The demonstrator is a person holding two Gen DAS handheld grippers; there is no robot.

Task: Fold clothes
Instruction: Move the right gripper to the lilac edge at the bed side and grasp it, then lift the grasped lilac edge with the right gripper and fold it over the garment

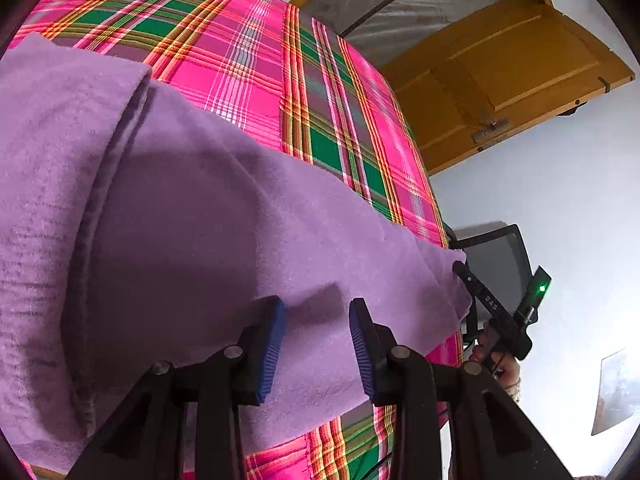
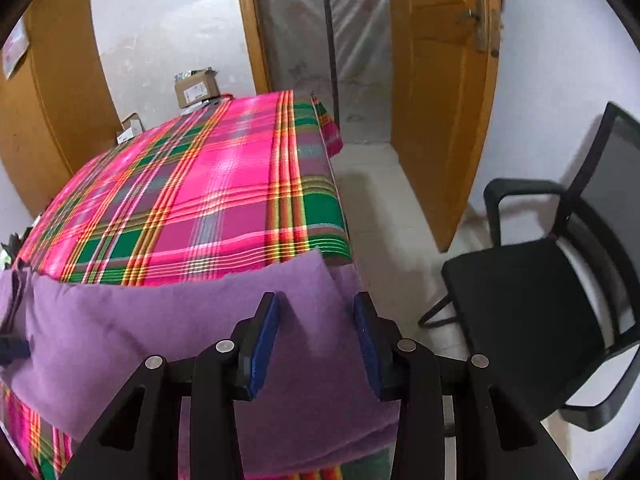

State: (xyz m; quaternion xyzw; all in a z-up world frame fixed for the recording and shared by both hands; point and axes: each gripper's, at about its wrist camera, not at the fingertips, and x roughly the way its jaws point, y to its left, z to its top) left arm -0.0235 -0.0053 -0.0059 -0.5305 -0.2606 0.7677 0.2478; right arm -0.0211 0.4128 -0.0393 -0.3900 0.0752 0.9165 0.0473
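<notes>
Both grippers' blue pads stand spread above the purple garment, gripping nothing. It lies partly folded on the near edge of the plaid-covered table (right corner overhanging). Left gripper, right gripper: a shallow pinch could catch only one layer, undoing the fold.

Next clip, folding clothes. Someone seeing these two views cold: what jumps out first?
The loud pink-and-green plaid cloth covering the table fills the middle of both views. Across its near edge lies a purple fleece garment, already doubled over, with the left gripper and right gripper poised above it, jaws apart. To the right of the table stands a black office chair, in front of an orange-brown wooden door.
</notes>
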